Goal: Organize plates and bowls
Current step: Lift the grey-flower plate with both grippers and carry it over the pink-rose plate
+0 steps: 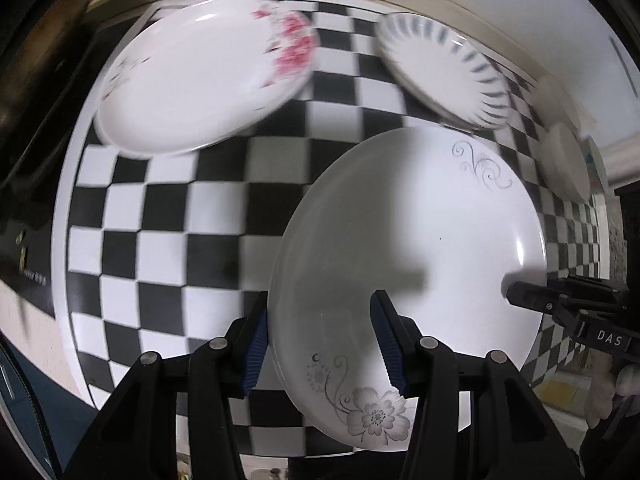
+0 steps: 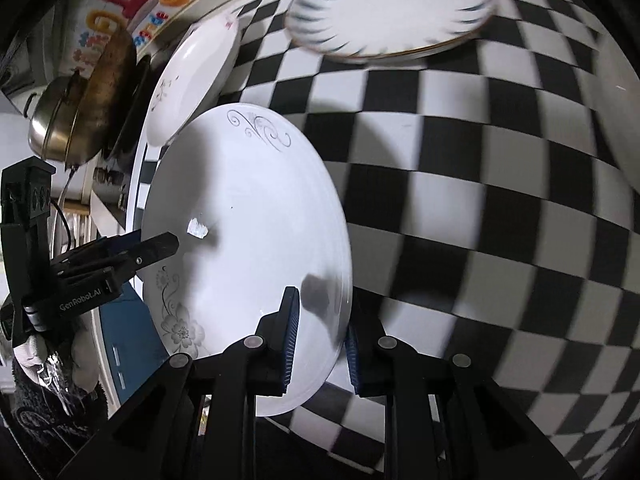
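A white plate with grey flower print (image 1: 412, 248) is held tilted above the checkered table (image 1: 168, 216). My left gripper (image 1: 320, 344) has its fingers on either side of the plate's near rim, one over its face and one behind. My right gripper (image 2: 320, 336) clamps the opposite rim of the same plate (image 2: 248, 240). Each gripper shows in the other's view: the right one (image 1: 516, 294) at the plate's right edge, the left one (image 2: 168, 240) at its left edge. A pink-flowered plate (image 1: 200, 80) and a blue-striped plate (image 1: 440, 68) lie on the table beyond.
A white bowl (image 1: 564, 164) stands at the table's far right. Metal pots (image 2: 80, 120) sit on a stove left of the table. The pink-flowered plate (image 2: 192, 76) and the striped plate (image 2: 392, 8) also show in the right wrist view. A wall ledge runs behind the table.
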Demonstrator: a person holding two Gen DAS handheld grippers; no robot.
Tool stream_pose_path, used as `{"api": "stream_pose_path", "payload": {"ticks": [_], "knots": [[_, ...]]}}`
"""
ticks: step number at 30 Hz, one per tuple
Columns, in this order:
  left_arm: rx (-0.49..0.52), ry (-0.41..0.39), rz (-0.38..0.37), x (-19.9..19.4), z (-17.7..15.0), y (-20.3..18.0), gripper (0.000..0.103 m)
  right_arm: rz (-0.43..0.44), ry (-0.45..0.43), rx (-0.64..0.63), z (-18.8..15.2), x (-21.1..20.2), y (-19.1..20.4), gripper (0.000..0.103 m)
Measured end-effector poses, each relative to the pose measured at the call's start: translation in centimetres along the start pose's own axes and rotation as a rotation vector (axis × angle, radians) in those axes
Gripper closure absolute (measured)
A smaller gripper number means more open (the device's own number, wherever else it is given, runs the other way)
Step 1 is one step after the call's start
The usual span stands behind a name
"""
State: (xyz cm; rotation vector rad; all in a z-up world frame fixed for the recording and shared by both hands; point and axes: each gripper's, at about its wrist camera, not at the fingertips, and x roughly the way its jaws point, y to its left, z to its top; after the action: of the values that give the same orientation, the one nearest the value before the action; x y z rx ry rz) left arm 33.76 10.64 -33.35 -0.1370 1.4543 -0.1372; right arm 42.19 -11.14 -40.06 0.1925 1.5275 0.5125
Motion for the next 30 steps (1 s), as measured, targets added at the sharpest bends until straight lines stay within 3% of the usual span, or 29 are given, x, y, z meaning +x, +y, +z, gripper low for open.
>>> {"api": "stream_pose_path", "payload": {"ticks": [8, 16, 30], "knots": [[0.095, 0.02, -0.011, 1.2, 0.5, -5.4, 0.056, -0.017, -0.07, 0.086, -1.6, -4.1, -4.6, 0.08], [0.136, 0.057, -0.007, 3.3, 1.5, -9.3, 0.056, -0.029, -0.077, 0.148, -3.6, -5.0, -8.2, 0.08], [0.138, 0.094, 0.015, 4.8, 1.8, -10.1, 0.056, -0.023, -0.027, 0.173, -3.7, -3.5, -9.6, 0.08]]}}
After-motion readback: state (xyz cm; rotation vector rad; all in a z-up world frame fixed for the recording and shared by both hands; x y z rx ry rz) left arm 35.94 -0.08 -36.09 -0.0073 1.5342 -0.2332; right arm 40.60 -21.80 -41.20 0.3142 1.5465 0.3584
